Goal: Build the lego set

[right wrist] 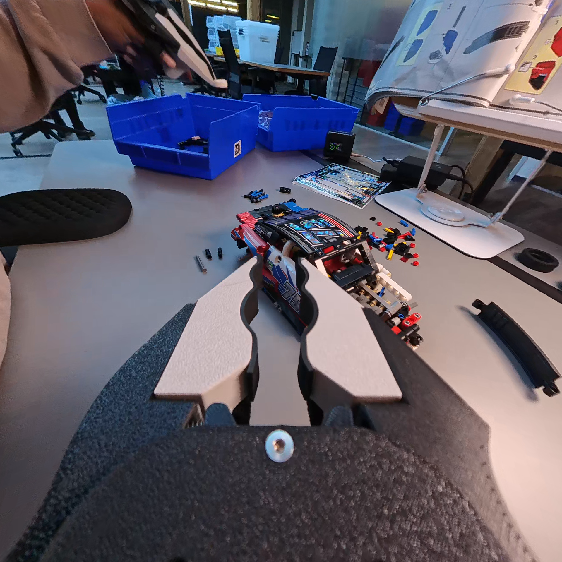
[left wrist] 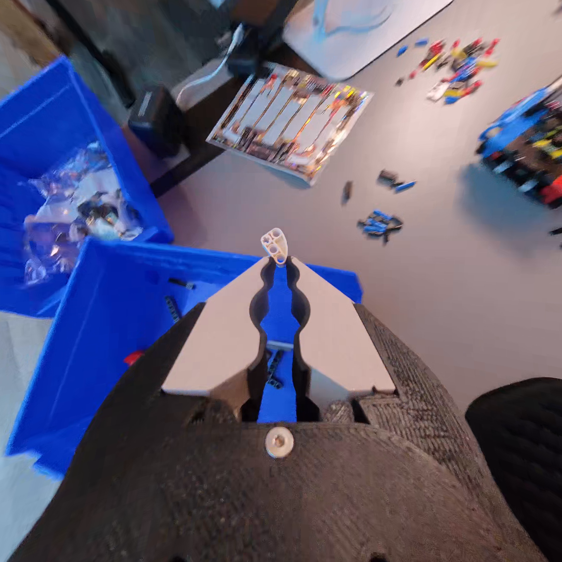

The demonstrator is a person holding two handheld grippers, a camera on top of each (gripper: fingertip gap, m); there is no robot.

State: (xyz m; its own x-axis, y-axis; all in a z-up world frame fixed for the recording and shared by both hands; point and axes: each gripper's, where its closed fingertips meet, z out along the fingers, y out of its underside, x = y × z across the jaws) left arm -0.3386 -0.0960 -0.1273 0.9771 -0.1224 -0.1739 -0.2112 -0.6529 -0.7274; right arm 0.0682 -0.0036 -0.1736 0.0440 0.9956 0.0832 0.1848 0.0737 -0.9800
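My left gripper (left wrist: pixel 279 261) is shut on a small white Technic piece (left wrist: pixel 274 244) that sticks out past its tips. It hangs in the air over the near blue bin (left wrist: pixel 121 304). The view is blurred. The same gripper (right wrist: pixel 219 81) shows at the upper left of the right wrist view, held in a hand. The part-built red, white and blue Lego car (right wrist: pixel 307 243) lies on the grey table (right wrist: pixel 121 304); it also shows in the left wrist view (left wrist: pixel 526 146). My right gripper (right wrist: pixel 278 262) is open and empty, its tips at the car's near side panel.
A second blue bin (left wrist: pixel 45 137) holds plastic bags. A sticker sheet (right wrist: pixel 340 185), blue pins (right wrist: pixel 257 195), a loose-piece pile (right wrist: pixel 392 240), a grey axle (right wrist: pixel 200 264), two black pins (right wrist: pixel 214 253), a curved black piece (right wrist: pixel 517 343) and a tyre (right wrist: pixel 538 260) lie around. An instruction booklet (right wrist: pixel 471 45) rests on a stand. The grippers' ends are close to 45 cm from one another.
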